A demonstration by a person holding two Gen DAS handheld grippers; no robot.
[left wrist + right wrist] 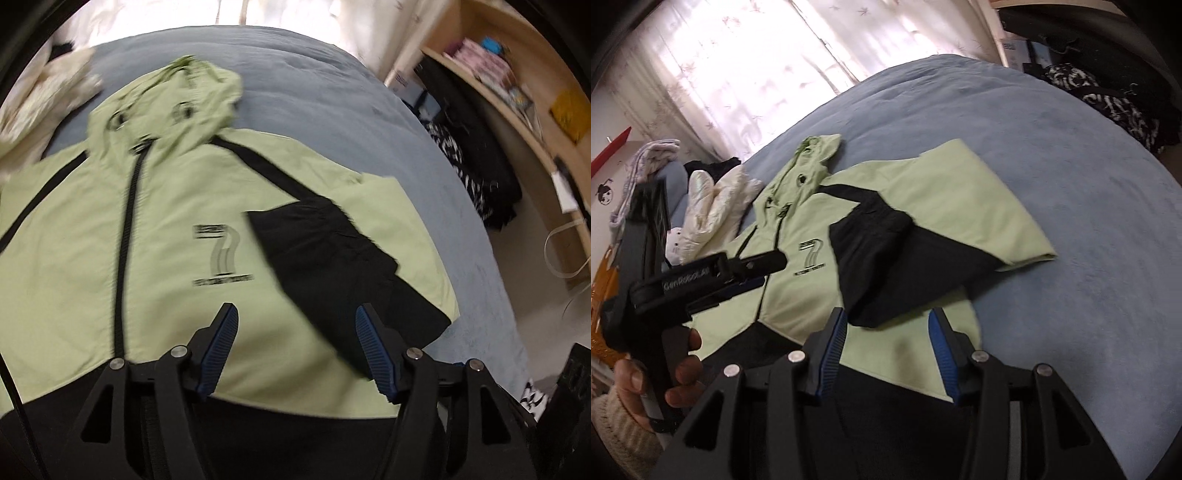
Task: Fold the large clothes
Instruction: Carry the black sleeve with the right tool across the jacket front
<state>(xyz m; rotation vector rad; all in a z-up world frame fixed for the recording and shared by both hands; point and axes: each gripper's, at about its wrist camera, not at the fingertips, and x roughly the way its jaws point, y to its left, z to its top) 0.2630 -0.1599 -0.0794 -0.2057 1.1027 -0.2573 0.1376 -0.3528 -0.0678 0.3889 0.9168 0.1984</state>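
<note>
Right now the green jacket (155,236) lies face up on the blue bed (424,184), hood (177,99) toward twelve o'clock, zip running down the front, and one sleeve (332,266) already folded in across the chest so its black part points toward five o'clock. My left tongs (295,347) hang spread wide over the lower front, holding nothing, and my right tongs (886,347) are spread too, empty, just above the hem near the end of that folded sleeve. To my mind the next job is the other sleeve or the side panel, and to do it well I should pinch only the top layer close to an edge, lift it low, and carry it across in one smooth pass so the folded sleeve does not slide; the cloth looks thin and slippery. My left view is blurred, yet it shows the whole chest, the printed number (221,254) and the wooden shelves (517,92) at two o'clock. My right view alone shows the left tongs from the side at nine o'clock, the hand (646,380) gripping them, the white heap of clothes (713,206) beyond at ten o'clock, and the curtain (738,74).
</note>
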